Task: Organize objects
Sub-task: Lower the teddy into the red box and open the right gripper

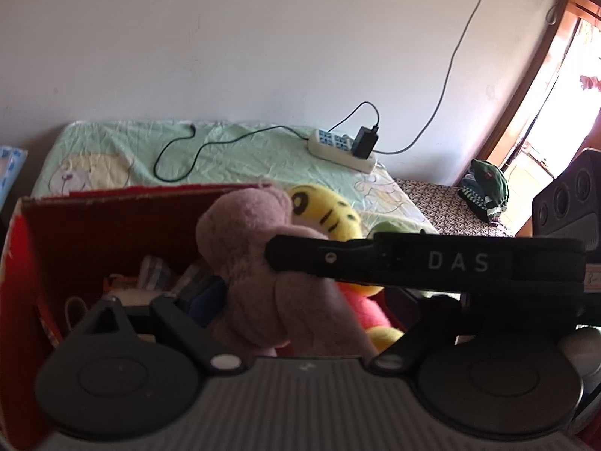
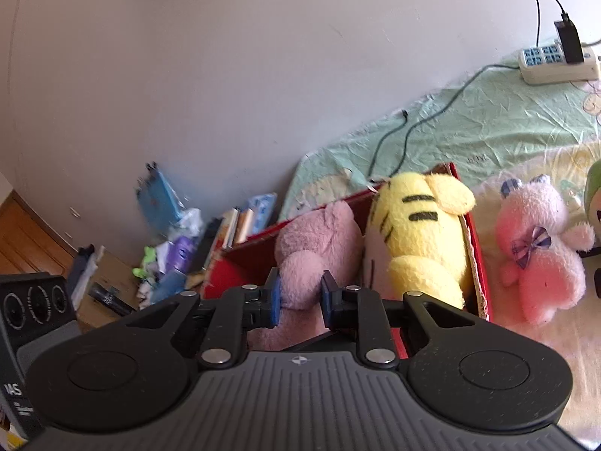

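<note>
The right gripper (image 2: 299,295) is closed on the mauve plush (image 2: 315,240), which sits in the red box (image 2: 477,259). The left gripper (image 1: 240,274) is mostly hidden; I cannot tell its opening. Beside the plush in the box lies the yellow tiger (image 2: 420,233); the pink bear (image 2: 537,251) lies on the bed just outside the box.

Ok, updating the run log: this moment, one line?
right gripper shut on pink plush; left gripper open; yellow tiger in red box
</note>
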Demonstrator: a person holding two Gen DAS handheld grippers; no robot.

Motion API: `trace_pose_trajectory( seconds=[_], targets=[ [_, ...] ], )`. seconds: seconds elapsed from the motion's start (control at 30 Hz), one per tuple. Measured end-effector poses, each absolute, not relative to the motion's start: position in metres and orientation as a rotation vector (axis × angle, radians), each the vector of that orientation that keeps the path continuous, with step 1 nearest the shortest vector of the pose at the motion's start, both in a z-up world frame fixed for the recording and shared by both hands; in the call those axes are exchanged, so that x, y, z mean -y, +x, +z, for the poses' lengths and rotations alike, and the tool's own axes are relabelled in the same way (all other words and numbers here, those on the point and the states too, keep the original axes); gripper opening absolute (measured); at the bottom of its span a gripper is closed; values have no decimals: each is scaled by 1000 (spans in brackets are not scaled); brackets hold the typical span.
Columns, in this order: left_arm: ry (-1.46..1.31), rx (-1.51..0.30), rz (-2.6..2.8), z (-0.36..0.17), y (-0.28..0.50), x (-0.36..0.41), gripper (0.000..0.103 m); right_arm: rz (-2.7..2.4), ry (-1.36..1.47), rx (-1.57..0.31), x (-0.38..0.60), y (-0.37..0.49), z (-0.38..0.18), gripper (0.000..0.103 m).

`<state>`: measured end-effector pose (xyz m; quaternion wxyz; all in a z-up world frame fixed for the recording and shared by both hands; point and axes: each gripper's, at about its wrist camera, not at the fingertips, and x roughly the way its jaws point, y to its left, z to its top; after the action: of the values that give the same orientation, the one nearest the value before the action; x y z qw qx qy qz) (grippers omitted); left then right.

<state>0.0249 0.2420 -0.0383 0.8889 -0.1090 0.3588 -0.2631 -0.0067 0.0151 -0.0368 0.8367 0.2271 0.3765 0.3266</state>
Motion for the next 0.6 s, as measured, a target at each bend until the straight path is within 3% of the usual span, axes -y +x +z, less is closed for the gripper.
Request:
trace_pose_trajectory(
  seconds=[0.6],
  targets=[
    [-183,-829,-440,-74,38,-279,91,681,436,-900,-61,-3,-61,22]
  ],
)
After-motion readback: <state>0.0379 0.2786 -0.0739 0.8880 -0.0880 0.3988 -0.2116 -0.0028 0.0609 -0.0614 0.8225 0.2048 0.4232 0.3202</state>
